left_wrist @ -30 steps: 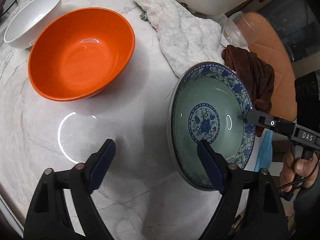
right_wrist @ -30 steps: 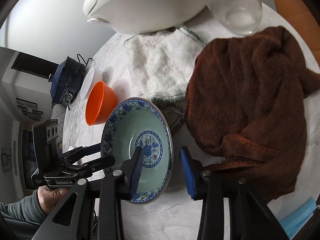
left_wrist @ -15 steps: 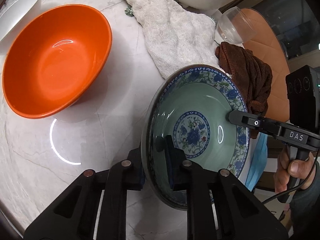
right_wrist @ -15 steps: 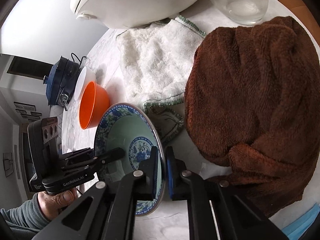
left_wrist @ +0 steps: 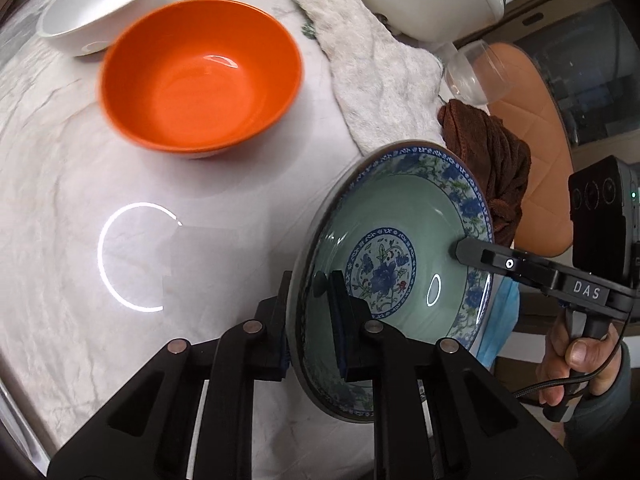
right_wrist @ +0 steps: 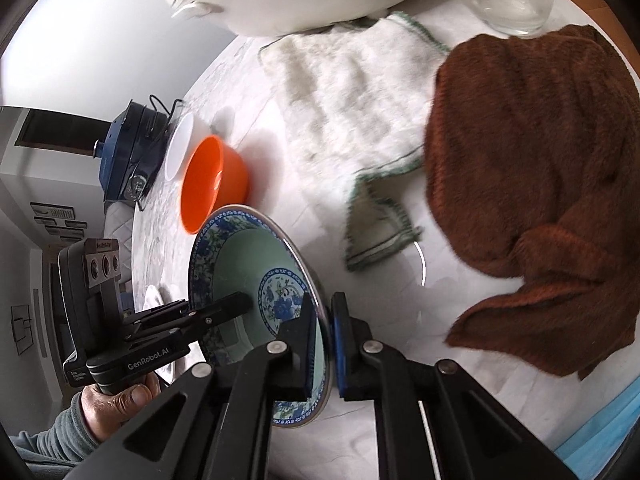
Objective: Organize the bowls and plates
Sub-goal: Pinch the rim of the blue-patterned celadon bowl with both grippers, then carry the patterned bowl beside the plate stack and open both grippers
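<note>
Tongs first: the left gripper (left_wrist: 310,316) and right gripper (right_wrist: 322,344) each clamp opposite rims of the green glazed bowl with blue floral border (left_wrist: 404,248), tilted just above the white marble table (left_wrist: 200,240). Glazed ceramic — heavy, slick, breakable — so rim pinches seem wise.

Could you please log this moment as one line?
left gripper: shut on floral bowl | right gripper: shut on it | orange bowl: on table
</note>
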